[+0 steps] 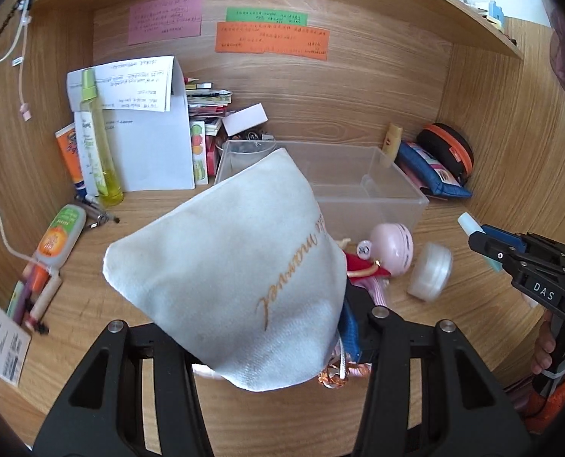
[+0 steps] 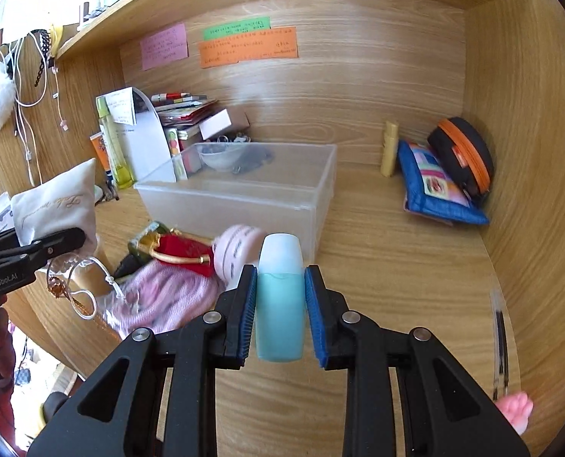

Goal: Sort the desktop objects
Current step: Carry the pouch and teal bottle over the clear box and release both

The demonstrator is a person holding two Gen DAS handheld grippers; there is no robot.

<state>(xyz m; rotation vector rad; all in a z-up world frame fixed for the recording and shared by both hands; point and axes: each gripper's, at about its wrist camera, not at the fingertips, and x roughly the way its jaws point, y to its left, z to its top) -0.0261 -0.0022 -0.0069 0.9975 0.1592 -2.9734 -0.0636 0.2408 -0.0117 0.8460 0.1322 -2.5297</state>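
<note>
Above the desk (image 2: 396, 266), a white pouch (image 1: 225, 285) is clamped in the left hand-held gripper (image 1: 267, 342) and a blue bottle (image 2: 280, 304) in the right hand-held gripper (image 2: 280, 304); the clear bin (image 2: 244, 190) looks nearly unfilled.

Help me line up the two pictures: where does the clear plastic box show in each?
Left wrist view: clear plastic box at centre, half hidden behind the held white pouch.
Right wrist view: centre-left, beyond the held blue bottle.
Shared landmark: orange note on the back wall.
</note>
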